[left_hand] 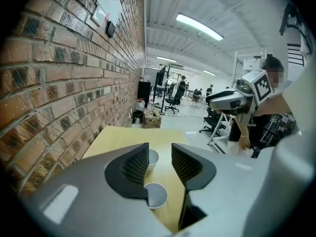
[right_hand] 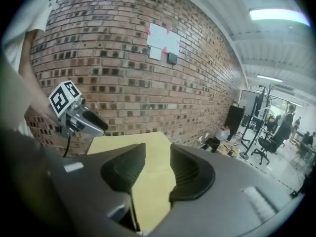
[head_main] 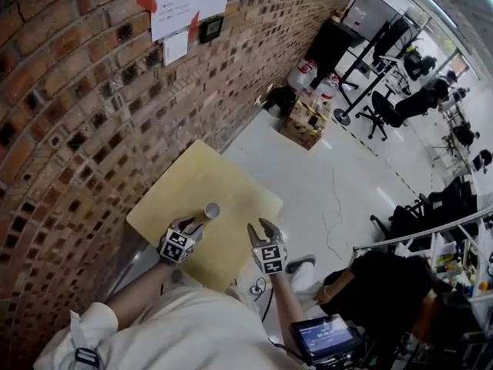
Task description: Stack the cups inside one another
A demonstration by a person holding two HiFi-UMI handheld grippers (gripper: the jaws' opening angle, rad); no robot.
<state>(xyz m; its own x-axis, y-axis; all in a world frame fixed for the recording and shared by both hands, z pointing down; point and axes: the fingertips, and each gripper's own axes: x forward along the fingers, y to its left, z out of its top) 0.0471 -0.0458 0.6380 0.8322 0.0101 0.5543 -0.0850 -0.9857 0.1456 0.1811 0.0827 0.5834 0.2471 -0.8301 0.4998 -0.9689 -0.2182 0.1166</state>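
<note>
A white paper cup (head_main: 212,210) stands on the yellow table (head_main: 202,174), just beyond my left gripper (head_main: 192,223). In the left gripper view that far cup (left_hand: 152,157) shows past the fingertips. A second white cup (left_hand: 157,195) stands nearer, below the jaws, its left rim hidden by the left jaw. My left gripper (left_hand: 159,162) is open, and bare table shows between the near cup and the right jaw. Off the table's near right edge, my right gripper (head_main: 262,227) is raised. It (right_hand: 158,167) is open and empty, with only table (right_hand: 148,144) in the gap.
A brick wall (head_main: 85,91) with taped papers (head_main: 181,2) runs along the table's left side. White floor (head_main: 323,183) lies to the right, with a cardboard box (head_main: 302,126), office chairs (head_main: 385,110) and a seated person (head_main: 385,284) nearby.
</note>
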